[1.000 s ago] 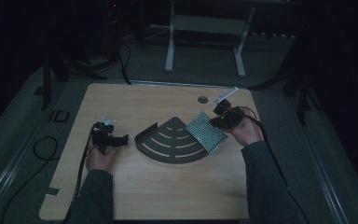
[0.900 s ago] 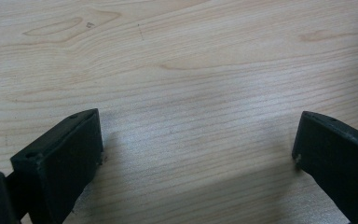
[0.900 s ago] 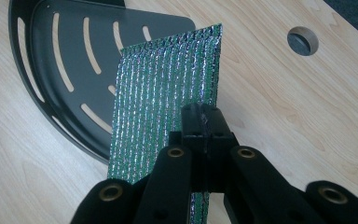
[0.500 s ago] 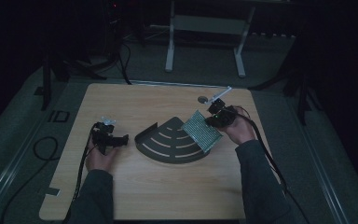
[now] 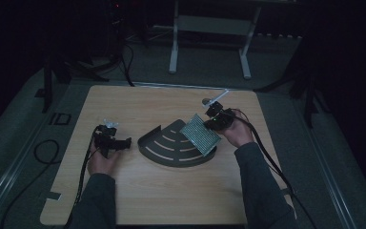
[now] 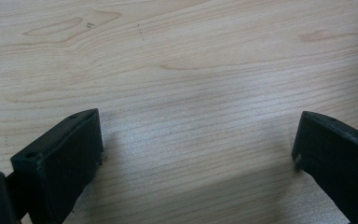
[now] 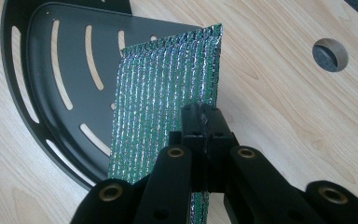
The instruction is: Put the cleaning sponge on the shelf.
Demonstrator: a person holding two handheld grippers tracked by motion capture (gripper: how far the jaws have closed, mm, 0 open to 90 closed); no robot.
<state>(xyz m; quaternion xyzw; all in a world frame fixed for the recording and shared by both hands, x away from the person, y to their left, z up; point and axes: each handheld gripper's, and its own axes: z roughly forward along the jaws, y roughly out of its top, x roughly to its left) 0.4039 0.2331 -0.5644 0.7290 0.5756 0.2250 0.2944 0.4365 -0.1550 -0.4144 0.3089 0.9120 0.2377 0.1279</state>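
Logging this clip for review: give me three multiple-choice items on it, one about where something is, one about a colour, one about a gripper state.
1. Where is the black slotted tray?
A. mid-table, between the grippers
B. on the floor
C. at the table's far left corner

2. What colour is the glittery pad?
A. red
B. green and silver
C. plain white

3. How stands the left gripper?
A. shut on the pad
B. shut on the tray
C. open over bare wood

Answers: 1 A, the high view shows it between both hands; 2 B, the right gripper view shows the colours; 3 C, its jaws stand wide apart above the table.
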